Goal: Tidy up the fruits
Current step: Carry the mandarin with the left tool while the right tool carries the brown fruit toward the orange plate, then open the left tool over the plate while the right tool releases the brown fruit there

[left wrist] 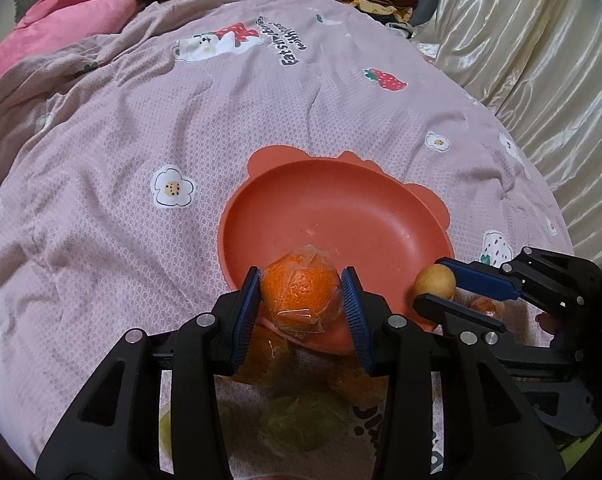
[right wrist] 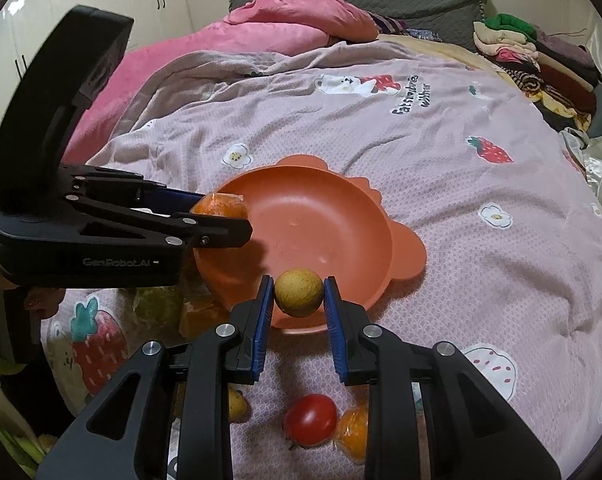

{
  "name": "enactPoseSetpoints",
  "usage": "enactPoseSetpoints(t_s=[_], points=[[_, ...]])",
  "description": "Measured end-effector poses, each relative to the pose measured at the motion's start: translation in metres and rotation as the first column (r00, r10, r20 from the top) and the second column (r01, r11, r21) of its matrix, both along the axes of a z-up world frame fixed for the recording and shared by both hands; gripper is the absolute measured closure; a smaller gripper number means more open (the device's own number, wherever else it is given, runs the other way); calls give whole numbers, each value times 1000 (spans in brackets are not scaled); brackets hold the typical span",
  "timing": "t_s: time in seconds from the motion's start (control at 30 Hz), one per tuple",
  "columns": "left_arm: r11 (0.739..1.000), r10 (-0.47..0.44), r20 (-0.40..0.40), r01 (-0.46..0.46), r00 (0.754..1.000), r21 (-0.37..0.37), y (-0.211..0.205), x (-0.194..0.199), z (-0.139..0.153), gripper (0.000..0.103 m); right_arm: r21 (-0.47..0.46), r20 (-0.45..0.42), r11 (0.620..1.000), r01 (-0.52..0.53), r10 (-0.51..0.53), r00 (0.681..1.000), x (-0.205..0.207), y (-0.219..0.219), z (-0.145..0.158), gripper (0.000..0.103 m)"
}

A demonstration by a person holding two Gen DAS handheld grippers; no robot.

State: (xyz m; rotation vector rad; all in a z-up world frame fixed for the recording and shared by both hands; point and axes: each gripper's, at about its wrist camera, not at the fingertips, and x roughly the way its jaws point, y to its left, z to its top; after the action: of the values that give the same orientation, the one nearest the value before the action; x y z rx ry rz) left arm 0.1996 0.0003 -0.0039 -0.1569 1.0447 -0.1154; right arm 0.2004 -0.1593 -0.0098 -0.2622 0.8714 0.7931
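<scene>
My left gripper [left wrist: 301,292] is clamped on a plastic-wrapped orange [left wrist: 299,290], both blue pads pressed against its sides, and I hold it over the near rim of the orange-red bowl [left wrist: 341,200]. Off to its right, my right gripper [right wrist: 297,300] pinches a small yellow-brown round fruit [right wrist: 299,292] between its pads, also above the bowl's near edge. The bowl itself has nothing in it and sits on the pink strawberry-print blanket [right wrist: 421,160] just ahead of both tools. Beneath the right gripper's fingers lie a red tomato [right wrist: 311,420], another wrapped orange [right wrist: 355,432] touching its right side, and a small yellowish fruit [right wrist: 237,404] to the left.
</scene>
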Motion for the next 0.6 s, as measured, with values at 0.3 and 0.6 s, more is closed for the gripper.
enactPoseSetpoints(t_s=[0.3, 0.6], points=[[1000, 5, 3, -5, 1000, -6, 1, -1, 0, 70, -12, 0, 1000, -5, 5, 1000, 1, 3, -1, 79], [1000, 12, 18, -12, 1000, -10, 4, -2, 5, 68, -25, -3, 1000, -8, 8, 1000, 2, 4, -2, 78]])
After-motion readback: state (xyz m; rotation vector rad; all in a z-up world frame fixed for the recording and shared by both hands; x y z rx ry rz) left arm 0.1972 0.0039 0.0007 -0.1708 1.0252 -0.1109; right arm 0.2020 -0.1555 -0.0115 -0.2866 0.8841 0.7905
